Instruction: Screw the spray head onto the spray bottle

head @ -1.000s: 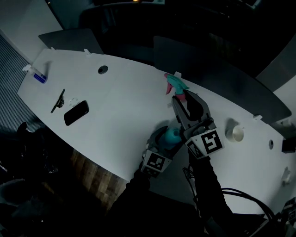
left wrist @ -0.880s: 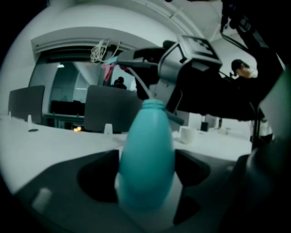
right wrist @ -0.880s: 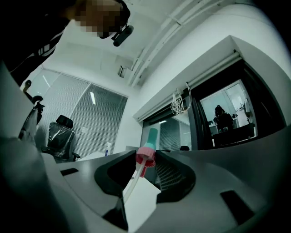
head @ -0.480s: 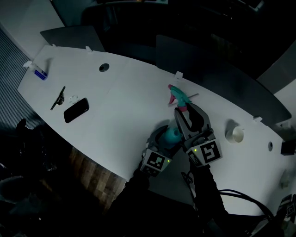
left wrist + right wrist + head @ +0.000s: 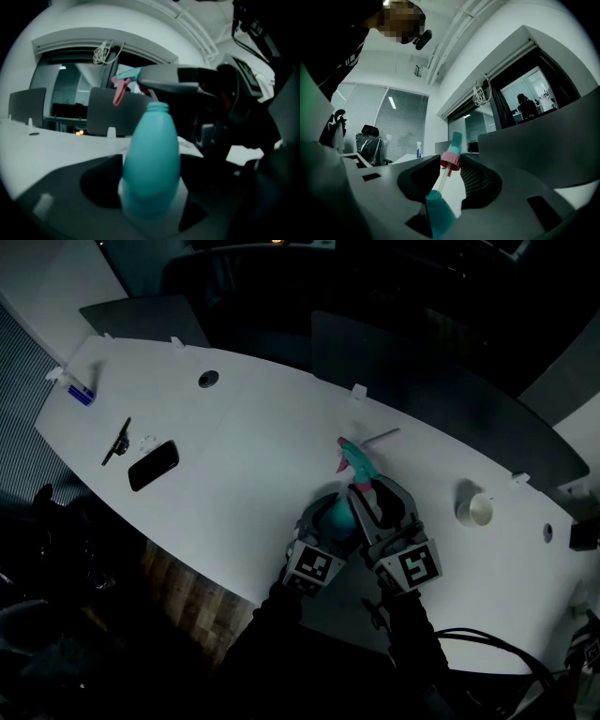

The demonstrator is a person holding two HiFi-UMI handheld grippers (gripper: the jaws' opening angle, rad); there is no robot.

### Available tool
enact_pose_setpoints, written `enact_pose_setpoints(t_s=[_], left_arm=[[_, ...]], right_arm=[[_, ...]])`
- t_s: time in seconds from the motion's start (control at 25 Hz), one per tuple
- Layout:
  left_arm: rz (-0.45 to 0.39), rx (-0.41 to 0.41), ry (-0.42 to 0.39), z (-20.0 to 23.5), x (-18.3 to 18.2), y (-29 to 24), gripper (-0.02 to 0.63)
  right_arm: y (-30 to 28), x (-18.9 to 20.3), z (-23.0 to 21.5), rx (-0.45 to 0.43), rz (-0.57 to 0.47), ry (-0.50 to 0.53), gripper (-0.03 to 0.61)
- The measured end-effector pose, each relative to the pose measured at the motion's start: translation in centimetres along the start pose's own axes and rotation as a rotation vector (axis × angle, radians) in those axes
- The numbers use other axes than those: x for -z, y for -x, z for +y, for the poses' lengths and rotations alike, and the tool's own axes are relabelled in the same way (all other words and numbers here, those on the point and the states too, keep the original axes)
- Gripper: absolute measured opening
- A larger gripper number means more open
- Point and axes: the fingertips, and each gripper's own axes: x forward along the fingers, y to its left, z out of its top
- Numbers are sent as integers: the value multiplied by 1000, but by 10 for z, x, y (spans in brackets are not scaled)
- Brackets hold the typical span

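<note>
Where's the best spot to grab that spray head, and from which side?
Take the spray head by its round pink collar, pinched from opposite sides, as the right gripper does. That ring is what turns onto the bottle; the nozzle above sticks out unevenly.

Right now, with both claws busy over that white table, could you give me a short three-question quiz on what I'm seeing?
1. True or false: the left claw grips the teal bottle.
2. Which claw holds the spray head? A) left claw B) right claw
3. Fill in: the spray head's thin tube runs down toward the bottle's ____.

Key: 1 true; 2 B; 3 neck.
</note>
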Motion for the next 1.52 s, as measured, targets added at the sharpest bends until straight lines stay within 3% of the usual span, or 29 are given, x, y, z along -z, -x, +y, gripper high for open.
enact_pose_setpoints(t_s=[0.16,0.48,0.8,1.04,1.2,1.52], left_arm=[[1,-1,3,-2,1,0,379],[7,5,1,-4,2,-1,380],[10,12,-1,-6,3,-1,380],[8,10,1,-6,3,-1,380],[10,11,1,-6,3,-1,380],[12,7,2,-6,2,0,380]], right_arm=[[12,19,11,-9,52,13,141],[23,22,14,2,39,-20,141],[29,24,15,26,54,19,141],[31,23,21,-34,117,-70,143],[38,17,16,-5,131,-98,143],[15,10,27,60,303,80,143]])
